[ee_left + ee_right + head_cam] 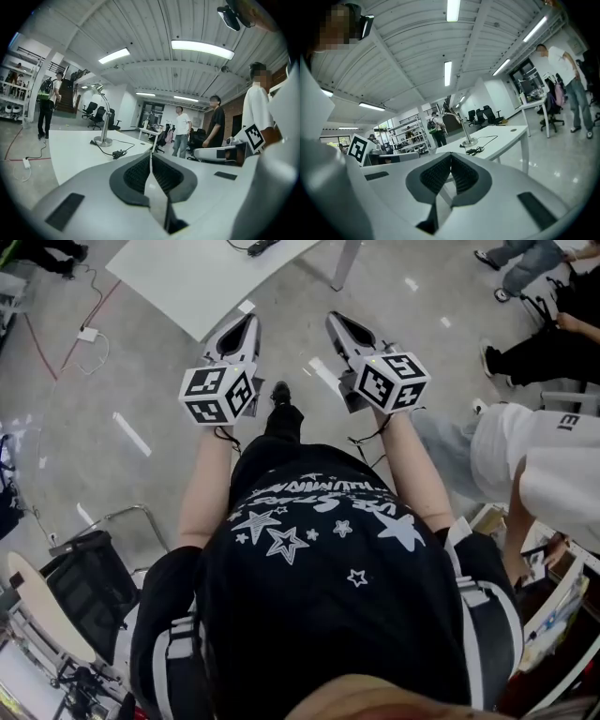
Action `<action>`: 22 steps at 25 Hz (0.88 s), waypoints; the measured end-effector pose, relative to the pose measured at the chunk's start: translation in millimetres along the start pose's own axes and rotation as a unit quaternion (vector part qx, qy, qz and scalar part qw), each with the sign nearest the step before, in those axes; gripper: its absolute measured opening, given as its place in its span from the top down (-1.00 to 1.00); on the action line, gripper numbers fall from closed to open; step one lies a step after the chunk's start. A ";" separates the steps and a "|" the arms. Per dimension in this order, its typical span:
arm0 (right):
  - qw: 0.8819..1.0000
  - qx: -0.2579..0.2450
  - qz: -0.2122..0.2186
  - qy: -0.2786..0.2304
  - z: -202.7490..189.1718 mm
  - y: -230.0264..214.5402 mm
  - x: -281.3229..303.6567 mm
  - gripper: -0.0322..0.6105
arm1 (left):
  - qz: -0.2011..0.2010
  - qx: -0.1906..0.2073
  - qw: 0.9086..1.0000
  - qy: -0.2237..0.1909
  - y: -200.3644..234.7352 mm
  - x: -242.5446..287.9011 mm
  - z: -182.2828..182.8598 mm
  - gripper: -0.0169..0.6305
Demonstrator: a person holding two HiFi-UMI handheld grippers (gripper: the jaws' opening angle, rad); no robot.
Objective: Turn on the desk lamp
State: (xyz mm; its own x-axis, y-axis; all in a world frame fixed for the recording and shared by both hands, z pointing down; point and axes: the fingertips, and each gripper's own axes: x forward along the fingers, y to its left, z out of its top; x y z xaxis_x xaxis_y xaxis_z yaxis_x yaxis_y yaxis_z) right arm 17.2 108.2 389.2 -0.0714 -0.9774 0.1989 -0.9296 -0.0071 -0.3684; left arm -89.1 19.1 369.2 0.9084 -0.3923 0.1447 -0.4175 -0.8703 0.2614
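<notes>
**A:** Head view is showing us standing well back from the white table (187,277). We are holding the left gripper (250,321) and the right gripper (335,320) out ahead, side by side above the floor.

**B:** Both are carrying nothing. In each gripper view the ribbed pads are pressing together, with no gap.

**A:** Where is the desk lamp sitting?

**B:** The desk lamp (102,123) is standing upright on the table, well apart from us, with its cable (119,152) lying bundled near the base.

**A:** So why are we holding them like this?

**B:** We are probably aiming both at the lamp while approaching. Closed jaws are likely serving as one blunt tip for pressing a switch, which we are not making out from here.
</notes>
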 end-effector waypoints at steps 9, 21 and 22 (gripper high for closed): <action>0.999 0.008 -0.028 0.013 31.2 -50.8 51.2 0.89 | 0.001 -0.002 1.000 0.025 45.7 72.3 10.9 0.91; 0.999 -0.004 -0.042 0.027 60.9 -76.5 132.9 0.89 | -0.013 0.014 0.998 0.061 109.8 137.2 17.7 0.91; 0.999 -0.005 -0.045 0.028 62.6 -78.3 139.6 0.89 | -0.016 0.015 0.998 0.064 114.6 141.6 16.8 0.91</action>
State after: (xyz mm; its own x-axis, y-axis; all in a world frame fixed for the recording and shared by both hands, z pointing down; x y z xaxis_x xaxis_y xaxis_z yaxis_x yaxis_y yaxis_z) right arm 102.6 -40.9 388.9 -0.0076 -0.9594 0.2818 -0.9370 -0.0916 -0.3371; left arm -7.9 -141.2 403.6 0.9101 -0.3243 0.2579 -0.3854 -0.8911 0.2396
